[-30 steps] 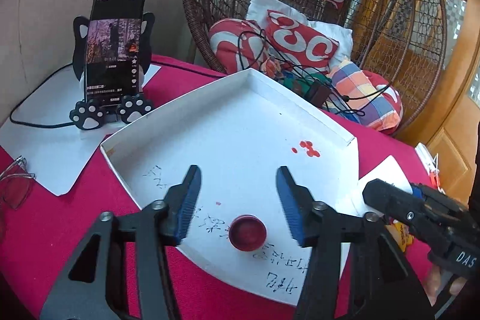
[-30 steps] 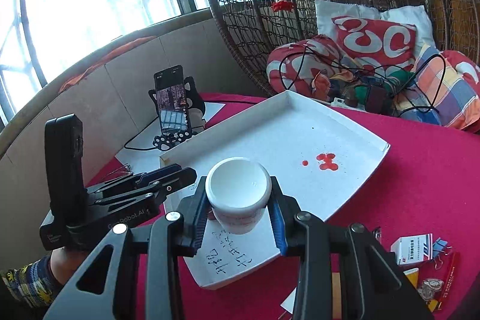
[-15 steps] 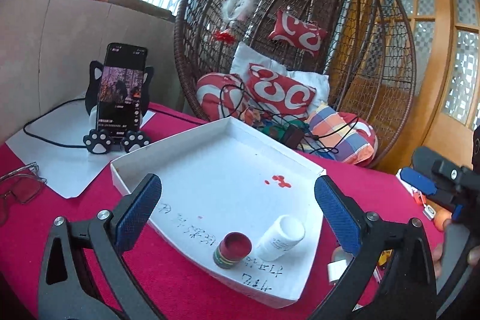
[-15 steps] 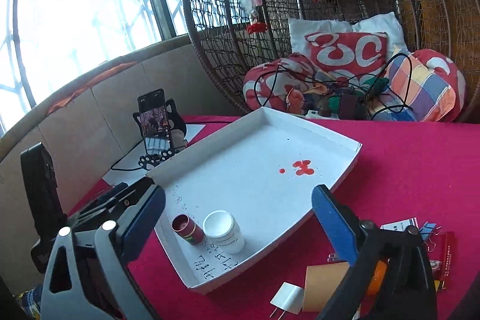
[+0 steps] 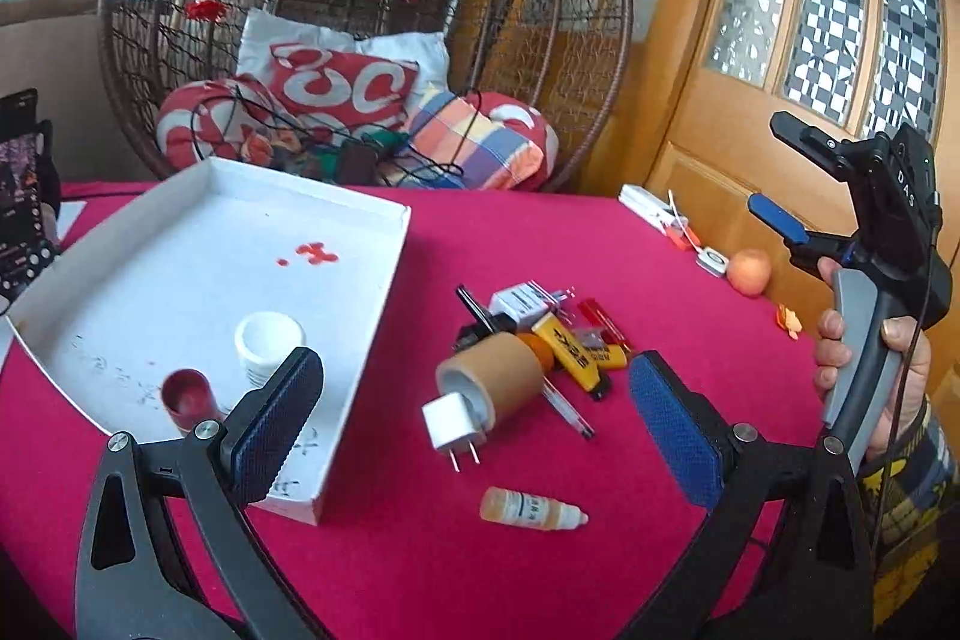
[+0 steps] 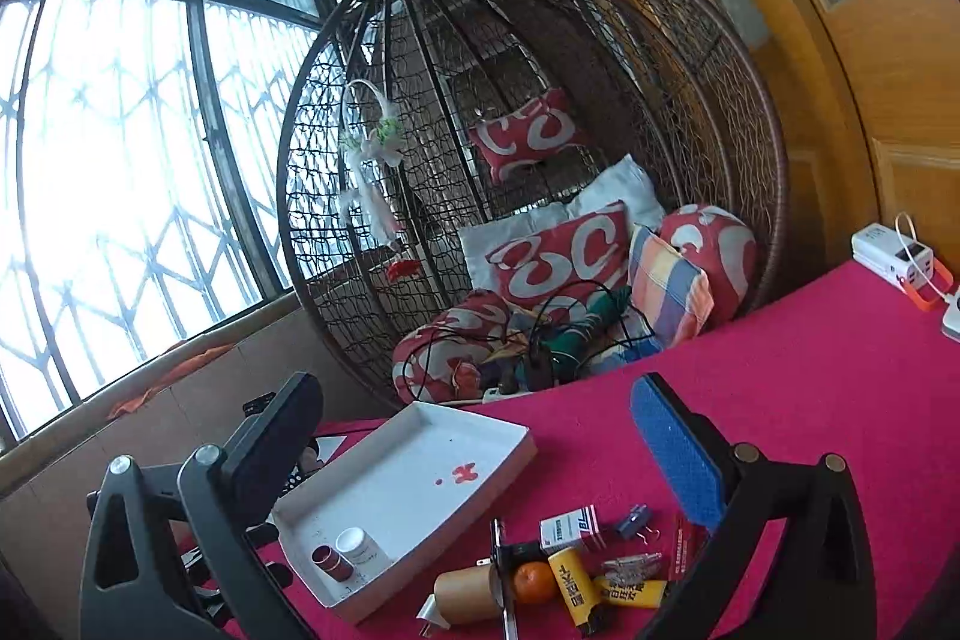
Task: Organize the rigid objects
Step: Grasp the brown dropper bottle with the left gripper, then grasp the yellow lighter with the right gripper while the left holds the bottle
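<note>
Two containers in the tray

Two containers, a white bottle (image 5: pixel 268 341) and a red cup (image 5: pixel 188 396), stand touching in the white tray's (image 5: pixel 384 280) near corner; right of the tray lies clutter, a cardboard tube (image 5: pixel 492 379) included; both the left hand-held gripper (image 5: pixel 474 412) and the right hand-held gripper (image 6: pixel 480 460) gape empty.

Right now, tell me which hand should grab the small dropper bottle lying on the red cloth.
Left. The dropper bottle lies just ahead of the open left gripper. The right gripper is also open but raised, and the bottle is not visible from its camera.

The white tray (image 5: pixel 360 316) (image 6: pixel 504 466) is seen from both views: close from the left, farther from the right.
</note>
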`<control>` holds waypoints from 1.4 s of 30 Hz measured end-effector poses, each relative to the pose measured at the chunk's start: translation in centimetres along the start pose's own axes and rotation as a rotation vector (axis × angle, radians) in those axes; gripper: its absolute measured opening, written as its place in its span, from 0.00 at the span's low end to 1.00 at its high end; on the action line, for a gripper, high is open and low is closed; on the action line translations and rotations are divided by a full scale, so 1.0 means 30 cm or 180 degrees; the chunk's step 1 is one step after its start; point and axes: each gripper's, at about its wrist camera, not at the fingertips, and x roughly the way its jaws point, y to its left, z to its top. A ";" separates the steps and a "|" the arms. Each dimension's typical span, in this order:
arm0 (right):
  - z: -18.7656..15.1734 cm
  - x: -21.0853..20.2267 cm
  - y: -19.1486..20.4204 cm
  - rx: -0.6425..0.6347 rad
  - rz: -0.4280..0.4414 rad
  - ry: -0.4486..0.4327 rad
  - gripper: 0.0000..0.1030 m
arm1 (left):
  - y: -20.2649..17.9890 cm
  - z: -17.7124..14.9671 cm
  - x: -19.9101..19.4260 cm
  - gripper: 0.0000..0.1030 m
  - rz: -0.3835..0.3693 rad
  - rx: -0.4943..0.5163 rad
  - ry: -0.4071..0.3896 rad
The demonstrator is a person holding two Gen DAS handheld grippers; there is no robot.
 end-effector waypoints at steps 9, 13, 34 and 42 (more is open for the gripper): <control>-0.098 -0.056 -0.171 -0.0099 -0.0717 0.0202 1.00 | -0.139 -0.163 0.178 0.99 -0.0150 0.0352 0.0984; -0.141 -0.016 -0.229 -0.0113 -0.0938 0.0521 1.00 | -0.184 -0.203 0.218 0.95 -0.0161 0.0560 0.1188; -0.382 0.281 -0.040 -0.1664 -0.0590 0.2001 0.52 | -0.145 -0.196 0.199 0.62 -0.0023 0.0500 0.1113; -0.428 0.301 0.001 -0.2115 -0.0701 0.2019 0.22 | -0.152 -0.186 0.181 0.62 -0.0018 0.0520 0.1001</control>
